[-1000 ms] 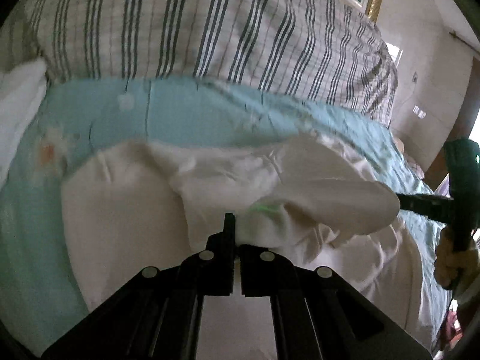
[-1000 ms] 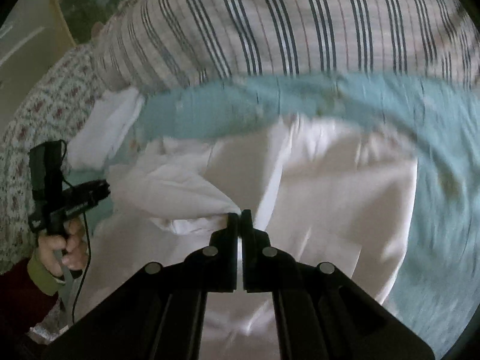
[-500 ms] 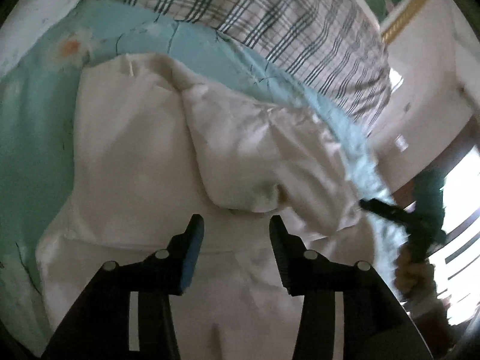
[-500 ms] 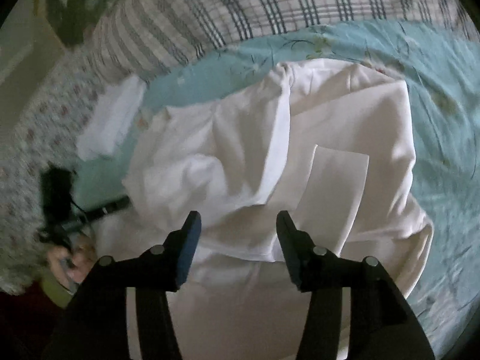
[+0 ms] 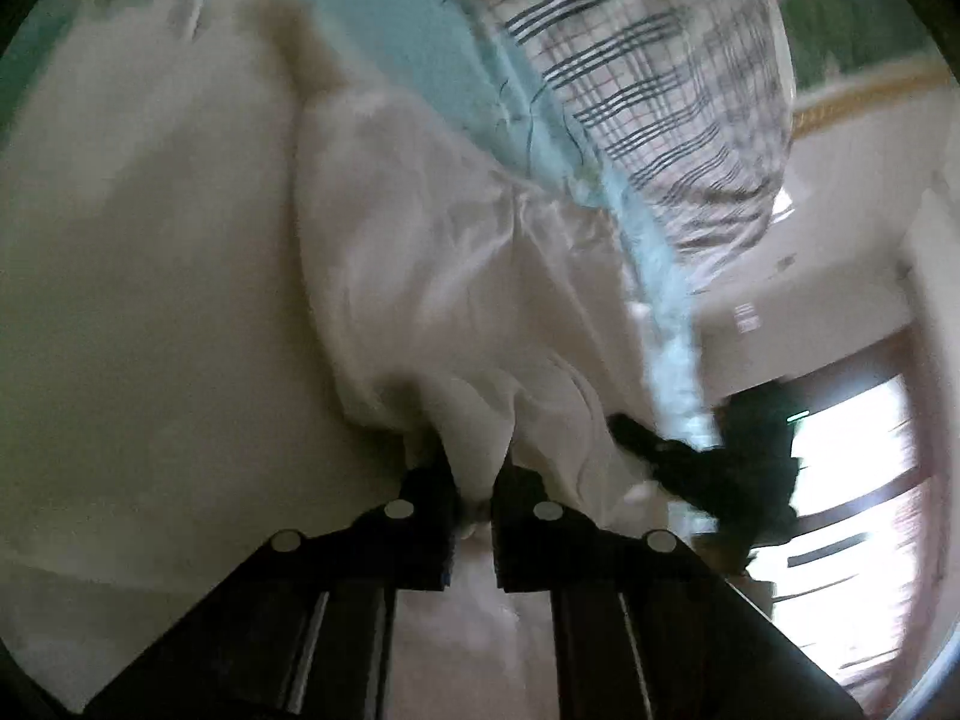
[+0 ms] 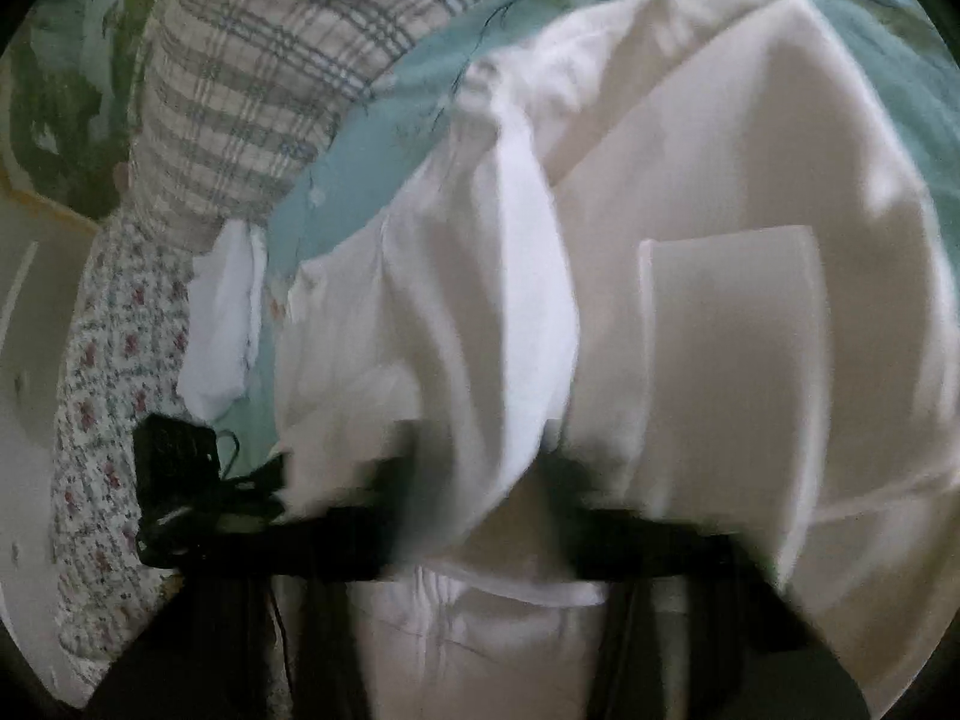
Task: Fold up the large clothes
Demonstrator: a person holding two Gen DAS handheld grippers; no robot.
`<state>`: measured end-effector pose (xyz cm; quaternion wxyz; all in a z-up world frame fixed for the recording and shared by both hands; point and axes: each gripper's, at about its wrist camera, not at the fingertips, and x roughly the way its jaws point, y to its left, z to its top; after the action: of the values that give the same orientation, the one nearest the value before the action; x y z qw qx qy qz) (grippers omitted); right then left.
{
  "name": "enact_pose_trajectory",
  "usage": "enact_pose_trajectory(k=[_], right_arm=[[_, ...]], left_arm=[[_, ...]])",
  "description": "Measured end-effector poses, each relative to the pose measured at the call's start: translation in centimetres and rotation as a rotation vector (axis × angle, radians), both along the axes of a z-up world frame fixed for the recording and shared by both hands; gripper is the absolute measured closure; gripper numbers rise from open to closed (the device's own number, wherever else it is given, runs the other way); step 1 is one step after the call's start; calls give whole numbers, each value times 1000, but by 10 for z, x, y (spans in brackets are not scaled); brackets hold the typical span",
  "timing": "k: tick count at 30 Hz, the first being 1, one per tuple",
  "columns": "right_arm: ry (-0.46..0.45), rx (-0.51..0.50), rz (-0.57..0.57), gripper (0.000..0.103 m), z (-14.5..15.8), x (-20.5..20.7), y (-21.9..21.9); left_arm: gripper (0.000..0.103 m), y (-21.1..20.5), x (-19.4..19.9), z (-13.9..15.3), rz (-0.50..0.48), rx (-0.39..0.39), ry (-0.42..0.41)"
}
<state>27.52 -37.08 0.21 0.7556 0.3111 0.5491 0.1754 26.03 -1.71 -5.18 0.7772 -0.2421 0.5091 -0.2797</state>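
A large white garment point(image 5: 180, 276) lies on a light blue bed sheet point(image 5: 408, 30), with one part folded over its middle. My left gripper point(image 5: 477, 480) has its fingers nearly shut on a fold of the white garment's edge. In the right wrist view the garment point(image 6: 720, 192) shows a square pocket point(image 6: 732, 360). My right gripper point(image 6: 480, 480) is blurred, its fingers wide apart on either side of a hanging fold of the garment. The right gripper also shows in the left wrist view point(image 5: 720, 468).
A plaid quilt point(image 5: 648, 72) lies bunched at the head of the bed, also in the right wrist view point(image 6: 252, 60). A small white cloth point(image 6: 222, 324) lies at the bed's left. A floral sheet point(image 6: 102, 396) covers the bed's side. A bright window point(image 5: 858, 510) is at right.
Both grippers let go of the fold and opened half a second ago. Now the left one has closed on the garment's folded edge; both have moved in closer.
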Motion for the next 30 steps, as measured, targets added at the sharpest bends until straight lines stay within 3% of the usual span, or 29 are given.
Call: enact_pose_trajectory(k=[2, 3, 5, 6, 9, 11, 14, 18, 22, 26, 29, 30], right_arm=[[-64, 15, -16, 98, 11, 2, 2], [-149, 31, -34, 98, 26, 0, 1], [-242, 0, -39, 98, 44, -6, 2], [-252, -43, -30, 98, 48, -7, 5], [-142, -203, 48, 96, 25, -5, 23], [-45, -273, 69, 84, 4, -5, 28], [-34, -235, 36, 82, 4, -18, 20], [-95, -314, -26, 81, 33, -32, 6], [-151, -225, 18, 81, 49, -22, 22], [-128, -220, 87, 80, 31, -2, 59], [-3, -409, 67, 74, 0, 7, 57], [9, -393, 45, 80, -5, 4, 47]], left_arm=[[96, -6, -9, 24, 7, 66, -142], [96, -7, -15, 35, 7, 84, -207], [96, -8, -24, 42, -5, 119, -260], [96, -11, -27, 38, -22, 148, -260], [95, -16, -28, 15, -66, 214, -200], [92, -13, -31, 1, -71, 246, -156], [88, 5, -42, 3, -60, 217, -131], [84, 23, -54, 29, -24, 197, -175], [72, 8, -42, 46, -29, 115, -206], [70, -20, -26, 24, -78, 196, -158], [76, -21, -22, 0, -80, 246, -109], [80, -17, -25, 0, -71, 244, -112]])
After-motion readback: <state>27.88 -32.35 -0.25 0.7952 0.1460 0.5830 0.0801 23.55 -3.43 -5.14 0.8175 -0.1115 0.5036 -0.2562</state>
